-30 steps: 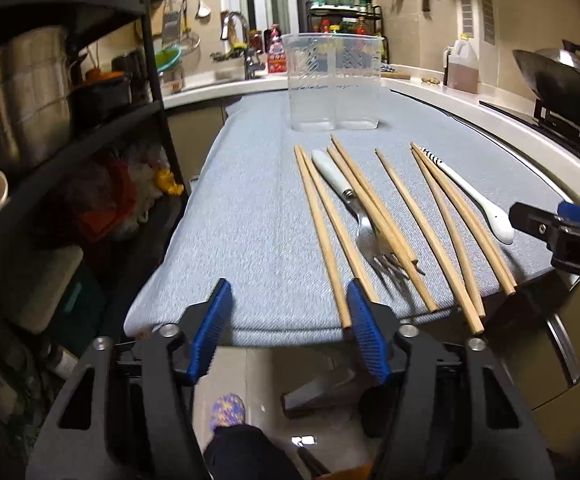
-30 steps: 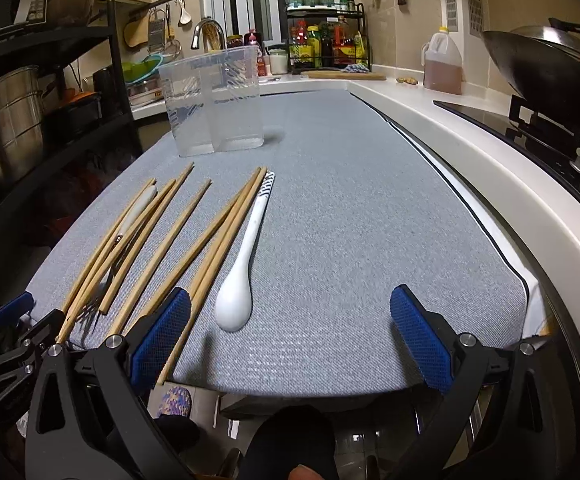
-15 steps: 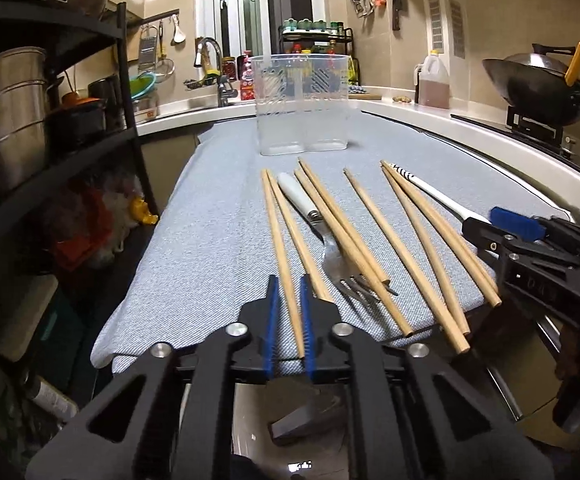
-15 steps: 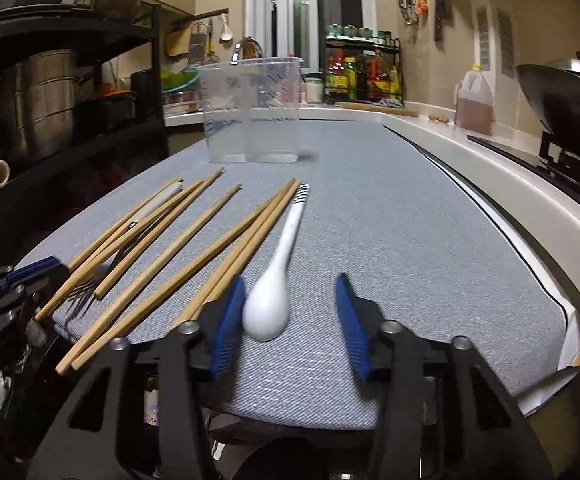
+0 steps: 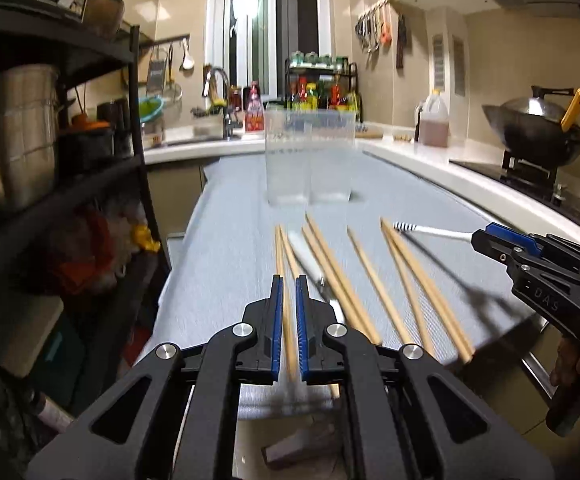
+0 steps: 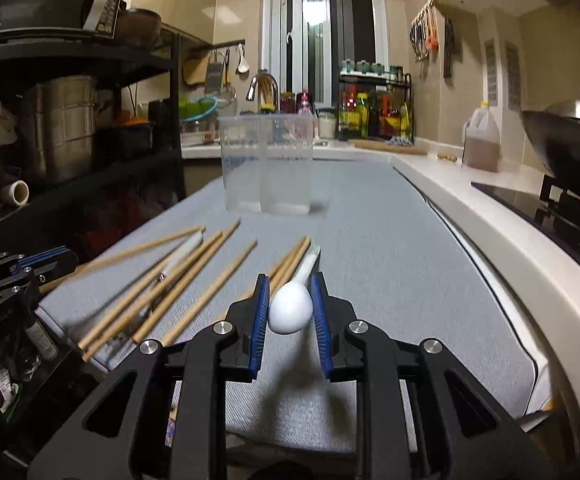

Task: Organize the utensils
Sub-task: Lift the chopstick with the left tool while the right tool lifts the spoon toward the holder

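Utensils lay mostly unsorted on the grey surface (image 6: 390,240), the clear container (image 6: 265,164) at twelve o'clock empty, while left gripper (image 5: 288,308) clenched one chopstick (image 5: 287,320) and right gripper (image 6: 290,306) clasped the white spoon (image 6: 291,307).

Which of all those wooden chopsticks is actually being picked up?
The leftmost light wooden chopstick: it alone sits pinched between the left gripper fingers. The other chopsticks lie loose on the grey mat.
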Demonstrator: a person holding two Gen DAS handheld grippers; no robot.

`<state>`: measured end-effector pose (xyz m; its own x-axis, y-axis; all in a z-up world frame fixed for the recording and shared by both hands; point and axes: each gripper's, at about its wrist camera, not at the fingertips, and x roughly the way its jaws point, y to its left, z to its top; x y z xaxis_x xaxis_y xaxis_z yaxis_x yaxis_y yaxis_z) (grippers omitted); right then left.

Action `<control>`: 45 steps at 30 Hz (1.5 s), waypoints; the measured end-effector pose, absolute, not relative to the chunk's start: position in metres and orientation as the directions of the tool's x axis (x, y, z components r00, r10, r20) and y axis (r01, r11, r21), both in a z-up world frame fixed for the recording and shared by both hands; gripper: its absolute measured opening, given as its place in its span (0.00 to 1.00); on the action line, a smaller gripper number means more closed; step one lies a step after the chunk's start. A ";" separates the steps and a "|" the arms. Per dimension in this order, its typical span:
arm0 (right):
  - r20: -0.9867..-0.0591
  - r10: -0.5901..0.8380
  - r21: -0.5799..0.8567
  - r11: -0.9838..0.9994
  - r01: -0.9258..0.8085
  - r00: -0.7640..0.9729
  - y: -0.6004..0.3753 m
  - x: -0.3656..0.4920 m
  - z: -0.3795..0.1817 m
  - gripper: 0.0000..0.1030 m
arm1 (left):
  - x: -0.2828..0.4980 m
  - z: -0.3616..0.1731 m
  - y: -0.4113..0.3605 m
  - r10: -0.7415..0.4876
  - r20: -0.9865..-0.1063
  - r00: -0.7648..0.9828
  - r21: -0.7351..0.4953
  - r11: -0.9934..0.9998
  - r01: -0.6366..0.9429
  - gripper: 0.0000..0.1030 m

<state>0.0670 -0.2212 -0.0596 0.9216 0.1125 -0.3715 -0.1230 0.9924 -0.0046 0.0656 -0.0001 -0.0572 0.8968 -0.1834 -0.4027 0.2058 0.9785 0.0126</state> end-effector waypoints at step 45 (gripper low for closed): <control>-0.377 0.122 -0.004 0.991 -0.134 0.918 -0.222 0.068 -0.050 0.20 | 0.039 -0.030 -0.002 -0.194 -0.216 0.957 0.094 0.971 0.218 0.05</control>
